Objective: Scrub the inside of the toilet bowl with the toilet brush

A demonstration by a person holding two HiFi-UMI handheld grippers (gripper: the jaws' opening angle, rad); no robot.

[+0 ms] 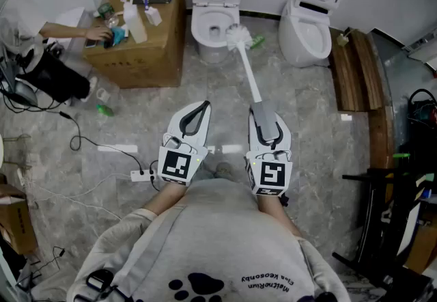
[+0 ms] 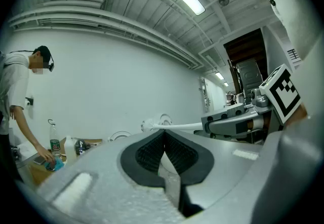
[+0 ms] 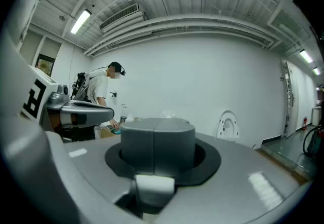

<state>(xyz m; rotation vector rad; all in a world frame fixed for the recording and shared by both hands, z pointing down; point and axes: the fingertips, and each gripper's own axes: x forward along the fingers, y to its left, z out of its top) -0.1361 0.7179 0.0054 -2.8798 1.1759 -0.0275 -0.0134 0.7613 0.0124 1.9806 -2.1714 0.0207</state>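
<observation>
The white toilet [image 1: 202,26] stands open against the far wall, lid up. The toilet brush [image 1: 239,36] has its white bristle head at the bowl's front right rim, and its long handle [image 1: 251,78] runs back to my right gripper [image 1: 263,115], which is shut on the grey grip. In the right gripper view that grey grip [image 3: 172,147] fills the jaws of the right gripper [image 3: 156,134]. My left gripper [image 1: 203,108] hangs beside it, shut with nothing in it; its pads [image 2: 152,152] meet at the tips. From the left gripper [image 2: 164,136] the brush [image 2: 150,125] shows to the right.
A cardboard box [image 1: 153,55] with bottles stands left of the toilet; a person [image 1: 27,27] bends over it. A second toilet [image 1: 311,27] stands to the right, next to wooden boards [image 1: 351,68]. A power strip and cables [image 1: 140,174] lie on the floor at left. Dark racks [image 1: 403,212] stand at right.
</observation>
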